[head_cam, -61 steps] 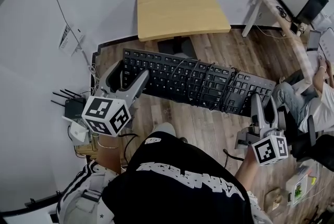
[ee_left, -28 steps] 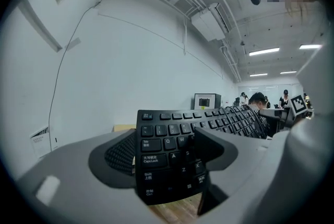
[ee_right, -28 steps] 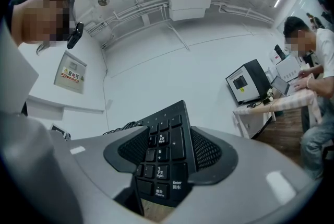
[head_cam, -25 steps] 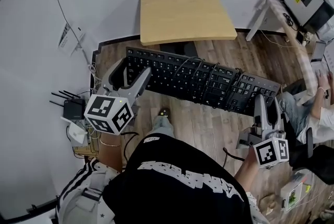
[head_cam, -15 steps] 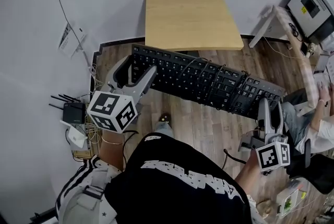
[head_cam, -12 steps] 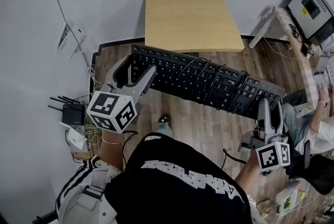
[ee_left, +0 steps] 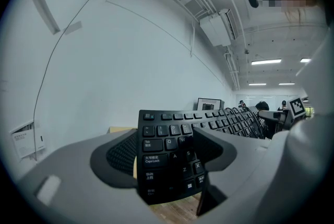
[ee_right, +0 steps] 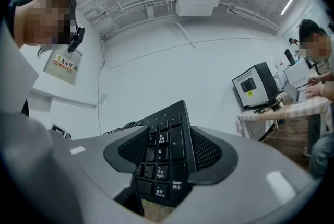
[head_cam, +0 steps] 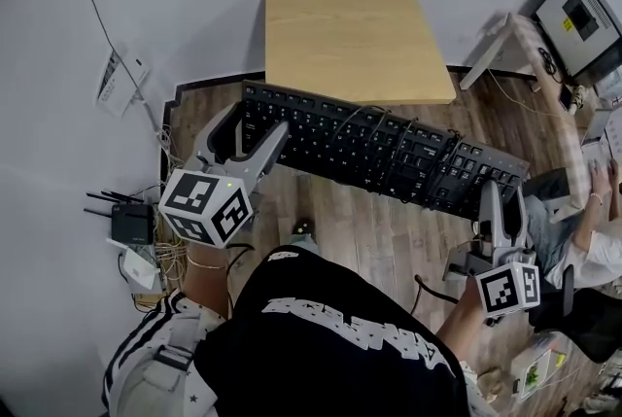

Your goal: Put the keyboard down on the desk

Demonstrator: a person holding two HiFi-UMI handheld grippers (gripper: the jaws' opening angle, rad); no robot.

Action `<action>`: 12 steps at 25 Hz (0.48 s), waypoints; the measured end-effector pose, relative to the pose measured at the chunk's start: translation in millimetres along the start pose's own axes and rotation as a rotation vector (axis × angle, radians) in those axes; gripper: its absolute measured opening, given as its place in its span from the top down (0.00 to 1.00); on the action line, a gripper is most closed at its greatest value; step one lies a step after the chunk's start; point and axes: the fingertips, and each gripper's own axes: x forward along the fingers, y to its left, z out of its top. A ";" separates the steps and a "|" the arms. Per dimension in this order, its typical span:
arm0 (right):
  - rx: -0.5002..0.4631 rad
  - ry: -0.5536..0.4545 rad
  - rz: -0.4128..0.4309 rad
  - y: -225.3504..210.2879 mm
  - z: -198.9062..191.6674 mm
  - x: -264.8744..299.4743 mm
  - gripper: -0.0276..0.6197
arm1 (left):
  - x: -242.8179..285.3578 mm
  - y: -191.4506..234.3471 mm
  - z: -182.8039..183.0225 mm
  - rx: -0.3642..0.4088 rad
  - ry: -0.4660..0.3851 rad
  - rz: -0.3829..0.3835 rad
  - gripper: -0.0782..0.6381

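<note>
We're holding the black keyboard (head_cam: 379, 153) by both ends. L gripper (head_cam: 255, 128) fingers are pinching the Caps Lock end, and R gripper (head_cam: 501, 201) fingers are pinching the numpad end near Enter. The keyboard's hanging in the air over the wood floor (head_cam: 379, 235), w/ its cable (head_cam: 391, 135) looping across the keys. Beyond its far edge, the light wooden bench (head_cam: 350, 26) is standing against the wall; keyboard's not on it yet.

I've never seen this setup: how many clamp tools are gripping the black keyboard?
2. The left gripper clamps the left end of the keyboard; the right gripper clamps its number-pad end. None seems hidden.
</note>
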 end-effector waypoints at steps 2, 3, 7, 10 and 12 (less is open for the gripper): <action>-0.003 -0.005 0.001 0.2 0.3 -0.2 0.56 | -0.1 0.1 0.4 0.001 -0.005 -0.001 0.45; -0.005 -0.006 0.000 0.5 0.9 -0.1 0.56 | 0.0 0.1 0.5 0.001 -0.007 -0.002 0.45; -0.015 -0.008 -0.002 1.5 2.2 0.1 0.56 | 0.5 0.5 -1.2 -0.007 -0.013 -0.005 0.45; -0.019 -0.014 -0.003 1.6 0.6 -0.8 0.56 | 1.0 1.1 -3.1 -0.005 -0.020 -0.009 0.45; -0.023 -0.018 -0.002 1.8 0.6 -1.2 0.56 | 1.1 1.1 -3.4 -0.004 -0.026 -0.011 0.45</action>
